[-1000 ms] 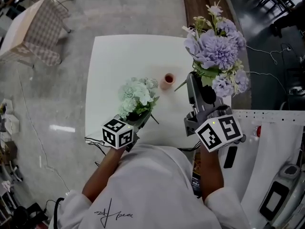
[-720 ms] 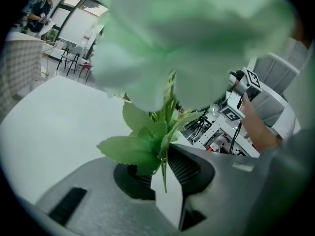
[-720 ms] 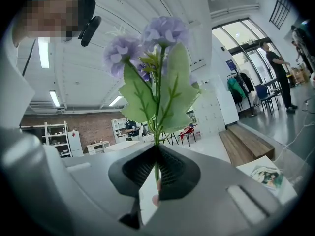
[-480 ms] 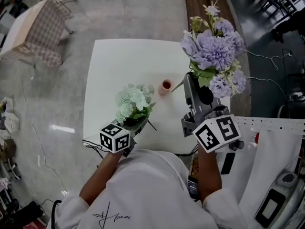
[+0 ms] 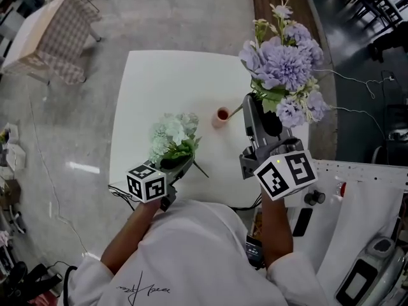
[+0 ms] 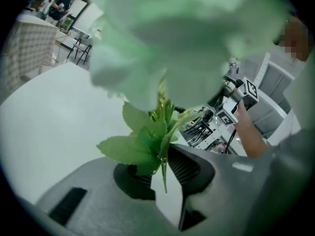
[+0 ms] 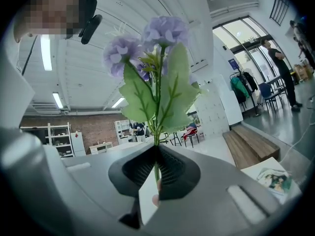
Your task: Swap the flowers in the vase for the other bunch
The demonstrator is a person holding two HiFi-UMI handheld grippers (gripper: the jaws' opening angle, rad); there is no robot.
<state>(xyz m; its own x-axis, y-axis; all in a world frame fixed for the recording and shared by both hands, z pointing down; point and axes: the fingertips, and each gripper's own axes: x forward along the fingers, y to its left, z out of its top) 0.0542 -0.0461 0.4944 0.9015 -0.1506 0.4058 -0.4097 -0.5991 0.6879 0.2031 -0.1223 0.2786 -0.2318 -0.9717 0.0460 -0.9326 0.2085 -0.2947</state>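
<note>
Nearest the person, the left gripper (image 5: 179, 165) is clamped on the stems of the pale green bunch (image 5: 171, 136), held over the near part of the white table (image 5: 159, 81). The right gripper (image 7: 156, 171) pinches the thin stem of the purple bunch (image 5: 284, 62), raised above the table's right side. Farther off, between the two bunches, the pink vase (image 5: 221, 115) stands upright on the table.

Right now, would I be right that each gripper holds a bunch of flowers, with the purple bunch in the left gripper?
Not quite: the purple bunch is in the right gripper, as the right gripper view shows; the left gripper holds the pale green bunch.
</note>
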